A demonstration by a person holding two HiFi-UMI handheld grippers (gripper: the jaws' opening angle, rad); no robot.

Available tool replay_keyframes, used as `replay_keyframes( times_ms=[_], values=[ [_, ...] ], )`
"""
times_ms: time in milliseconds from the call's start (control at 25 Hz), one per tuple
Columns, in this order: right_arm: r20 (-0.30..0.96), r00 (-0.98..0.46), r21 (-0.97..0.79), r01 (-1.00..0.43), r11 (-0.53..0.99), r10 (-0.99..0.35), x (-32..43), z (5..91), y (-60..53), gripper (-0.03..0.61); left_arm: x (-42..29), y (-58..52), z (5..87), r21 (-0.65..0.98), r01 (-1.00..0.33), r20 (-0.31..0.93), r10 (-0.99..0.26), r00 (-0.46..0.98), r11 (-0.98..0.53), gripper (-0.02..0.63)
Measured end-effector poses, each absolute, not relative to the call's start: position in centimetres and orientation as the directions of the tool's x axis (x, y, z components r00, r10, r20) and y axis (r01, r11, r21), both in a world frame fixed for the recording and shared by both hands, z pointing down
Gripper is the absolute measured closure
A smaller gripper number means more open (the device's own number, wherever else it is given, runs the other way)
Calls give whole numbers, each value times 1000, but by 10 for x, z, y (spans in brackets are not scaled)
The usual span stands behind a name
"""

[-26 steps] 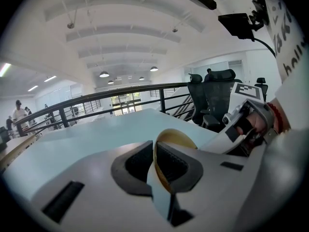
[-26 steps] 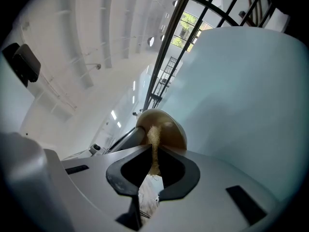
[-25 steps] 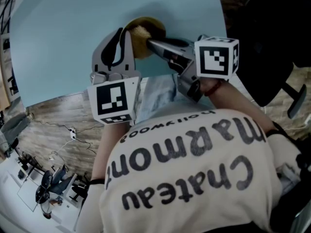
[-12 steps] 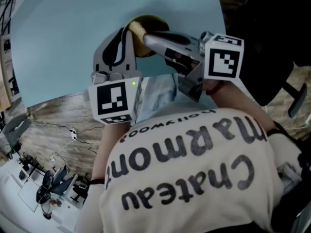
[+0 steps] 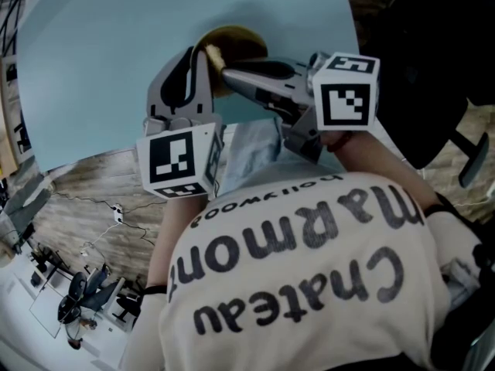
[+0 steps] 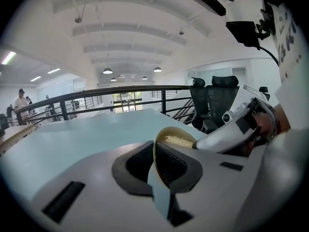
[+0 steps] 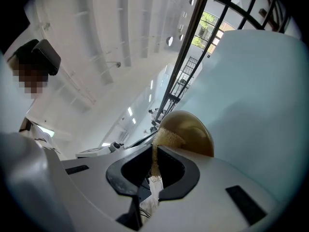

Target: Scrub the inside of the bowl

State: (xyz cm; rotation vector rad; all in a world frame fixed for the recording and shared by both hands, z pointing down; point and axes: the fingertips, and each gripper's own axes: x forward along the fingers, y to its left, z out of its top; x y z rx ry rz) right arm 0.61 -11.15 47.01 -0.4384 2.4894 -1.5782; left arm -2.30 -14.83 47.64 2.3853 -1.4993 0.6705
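Observation:
A tan bowl (image 5: 241, 37) is tipped up on the pale blue table (image 5: 93, 60), near its front edge. My left gripper (image 5: 199, 54) is shut on the bowl's rim (image 6: 155, 151), with the thin wall pinched between its dark pads. My right gripper (image 5: 220, 69) reaches in from the right and is shut on a yellowish scrub pad (image 5: 211, 52). The pad (image 7: 166, 137) lies against the inside of the bowl (image 7: 195, 132). In the left gripper view the pad (image 6: 177, 140) shows inside the bowl's mouth (image 6: 183, 131), beside the right gripper's white body (image 6: 227, 132).
The person's printed shirt (image 5: 309, 277) fills the lower head view and hides the table's near edge. A black office chair (image 5: 433, 68) stands to the right. Wooden floor (image 5: 85, 199) lies at the left. A dark railing (image 6: 96, 96) runs beyond the table's far side.
The right gripper has rolled a little and carried the scrub pad slightly leftwards along the inside of the bowl. The left gripper and the bowl have stayed put.

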Motion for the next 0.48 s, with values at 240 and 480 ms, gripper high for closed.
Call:
replay_keyframes(
  times_ms=[240, 480],
  values=[
    [9, -966, -885, -127, 448, -257, 3, 466, -101, 526, -24, -149, 479, -24, -906, 510, -785, 352, -422, 597],
    [47, -980, -870, -134, 475, -191, 0, 474, -92, 526, -22, -152, 479, -26, -910, 508, -789, 345, -415, 595]
  ],
)
